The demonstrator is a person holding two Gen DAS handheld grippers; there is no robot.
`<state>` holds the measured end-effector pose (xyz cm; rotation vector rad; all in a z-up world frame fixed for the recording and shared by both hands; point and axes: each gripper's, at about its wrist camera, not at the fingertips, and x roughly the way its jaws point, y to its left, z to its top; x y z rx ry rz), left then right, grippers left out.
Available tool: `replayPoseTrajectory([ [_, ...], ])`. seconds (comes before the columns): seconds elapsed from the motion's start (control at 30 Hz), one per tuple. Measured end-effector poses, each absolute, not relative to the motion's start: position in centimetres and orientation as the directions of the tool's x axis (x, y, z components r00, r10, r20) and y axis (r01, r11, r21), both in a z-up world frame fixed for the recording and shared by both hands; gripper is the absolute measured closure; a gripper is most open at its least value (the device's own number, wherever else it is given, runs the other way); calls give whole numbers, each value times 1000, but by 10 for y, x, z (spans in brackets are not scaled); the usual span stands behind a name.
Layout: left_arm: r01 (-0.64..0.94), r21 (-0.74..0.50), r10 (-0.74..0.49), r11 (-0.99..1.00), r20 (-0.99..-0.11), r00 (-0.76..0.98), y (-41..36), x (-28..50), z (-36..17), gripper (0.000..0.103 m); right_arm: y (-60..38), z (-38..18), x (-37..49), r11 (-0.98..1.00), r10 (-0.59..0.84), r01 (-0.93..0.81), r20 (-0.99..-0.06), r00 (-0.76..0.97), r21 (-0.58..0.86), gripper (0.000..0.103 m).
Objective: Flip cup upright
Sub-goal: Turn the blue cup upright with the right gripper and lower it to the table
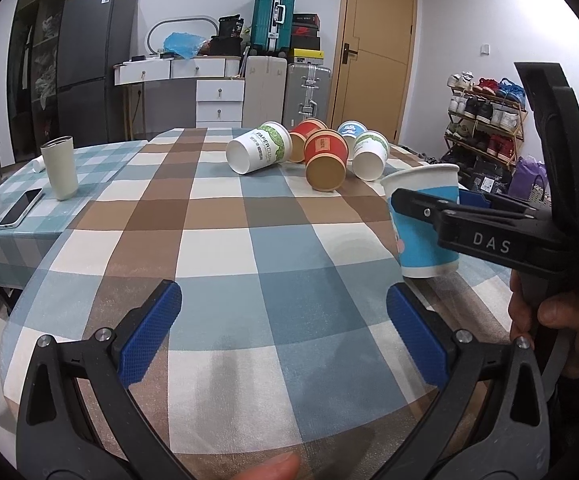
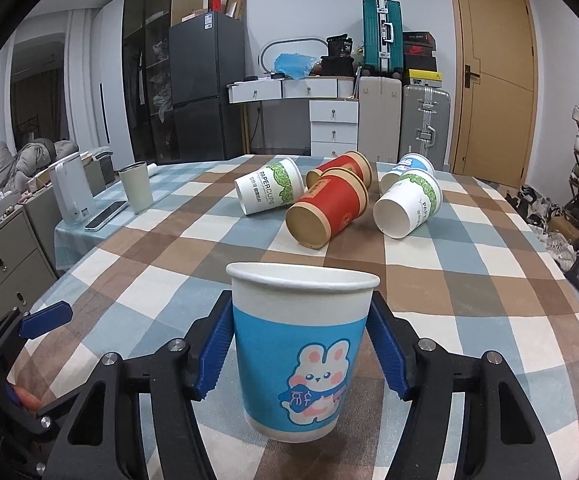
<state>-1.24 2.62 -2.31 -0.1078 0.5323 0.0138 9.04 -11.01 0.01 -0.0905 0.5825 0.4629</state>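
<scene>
Blue bunny cup stands upright on the near checkered tablecloth, gripped between the right gripper jaws. Left gripper is open, holding nothing.

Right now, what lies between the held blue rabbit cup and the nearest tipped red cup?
Only bare checked tablecloth between blue rabbit cup and red cup, shown in the right wrist view.

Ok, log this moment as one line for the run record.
right gripper: shut on blue bunny cup, upright | left gripper: open, empty | five cups on their sides | table
</scene>
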Motion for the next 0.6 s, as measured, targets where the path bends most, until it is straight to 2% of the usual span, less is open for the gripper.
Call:
replayPoseTrajectory([
  [0.4, -41, -98, -15, 994, -510, 860, 26, -12, -25, 0, -127, -9, 48, 851, 446, -526, -531, 720, 1, 37],
  [0.6, -40, -96, -15, 995, -511, 860, 25, -11, -27, 0, -125, -14, 44, 853, 428, -520, -512, 744, -42, 38],
])
